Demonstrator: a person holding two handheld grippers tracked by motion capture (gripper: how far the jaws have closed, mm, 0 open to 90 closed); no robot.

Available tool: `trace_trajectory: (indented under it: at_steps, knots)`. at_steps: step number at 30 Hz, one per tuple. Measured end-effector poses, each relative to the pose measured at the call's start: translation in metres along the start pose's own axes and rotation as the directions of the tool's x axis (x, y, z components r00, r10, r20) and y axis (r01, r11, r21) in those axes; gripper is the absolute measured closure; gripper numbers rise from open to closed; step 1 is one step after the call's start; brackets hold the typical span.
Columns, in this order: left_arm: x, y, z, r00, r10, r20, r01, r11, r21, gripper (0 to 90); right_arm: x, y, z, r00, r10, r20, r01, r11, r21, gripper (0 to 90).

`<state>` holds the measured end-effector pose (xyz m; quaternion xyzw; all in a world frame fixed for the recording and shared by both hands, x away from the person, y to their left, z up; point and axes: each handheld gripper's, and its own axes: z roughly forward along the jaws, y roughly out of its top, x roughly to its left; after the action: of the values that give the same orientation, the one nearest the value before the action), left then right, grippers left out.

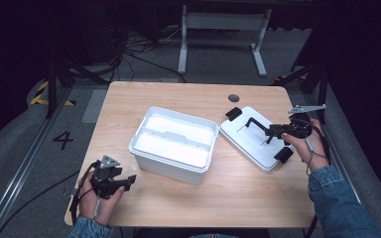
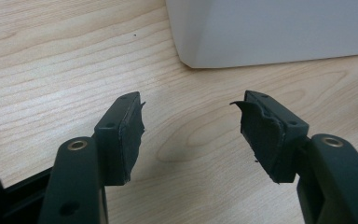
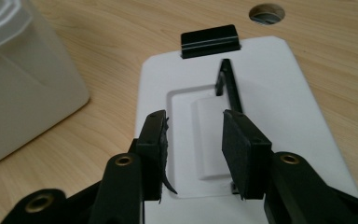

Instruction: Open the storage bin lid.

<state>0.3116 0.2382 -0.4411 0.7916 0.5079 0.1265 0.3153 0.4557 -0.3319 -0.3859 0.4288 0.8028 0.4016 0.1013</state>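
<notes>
Counter [image 1: 188, 101]: I see a light wood top carrying both plastic parts; a round cable hole [image 1: 233, 97] sits beyond the right hand-held gripper.
Bin [image 1: 173, 144]: white, open-topped, upright, with an inner tray visible. It stands ahead and to the right of my left hand-held gripper, clear of its jaws; in the left gripper view I see one lower corner [image 2: 191, 60] just past the jaw tips.
Lid [image 1: 253, 141]: white, flat on the counter, directly under my right hand-held gripper and beside the bin, apart from it. Black latches [image 1: 233, 113] sit at its far and near ends.
Lid handle [image 3: 228, 88]: black bar, raised out of the recessed centre panel, running forward from the right jaw.
Left hand-held gripper [image 2: 191, 133]: jaws spread wide, nothing between them, bare counter below.
Right hand-held gripper [image 3: 193, 149]: jaws partly apart over the lid recess; I cannot tell whether the right pad touches the handle.
</notes>
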Motion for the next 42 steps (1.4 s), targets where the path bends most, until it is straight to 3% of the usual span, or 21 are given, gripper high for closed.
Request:
trace_trajectory:
  at_steps: [1,8,19,22,24,42]
  knots:
    - [0.0,0.0,0.0,1.0,0.0,0.0,0.0,1.0,0.0,39.8,0.0,0.0,0.0,1.0,0.0,0.0,0.0,1.0,0.0,60.9]
    - [0.0,0.0,-0.001,1.0,0.005,-0.004,-0.005,1.0,-0.002,39.8,0.036,0.002,-0.018,0.9969,-0.067,-0.042,0.066,0.997,-0.029,57.5]
    - [0.0,0.0,-0.002,1.0,0.005,-0.002,-0.005,1.0,0.006,39.7,0.067,-0.007,-0.023,0.9886,-0.126,-0.083,0.124,0.992,-0.028,53.4]
    - [-0.001,-0.001,-0.002,1.0,0.002,0.0,-0.002,1.0,0.003,39.6,0.074,-0.013,-0.02,0.9877,-0.105,-0.116,0.105,0.994,-0.002,54.6]
    - [0.0,-0.001,-0.003,1.0,0.003,0.0,-0.003,1.0,0.0,39.6,0.083,-0.022,-0.015,0.9834,-0.117,-0.139,0.117,0.993,-0.007,53.9]
    - [-0.001,-0.001,-0.004,1.0,0.006,-0.002,-0.006,0.9999,-0.011,39.5,0.117,-0.057,0.016,0.9679,-0.186,-0.169,0.187,0.982,-0.011,52.9]
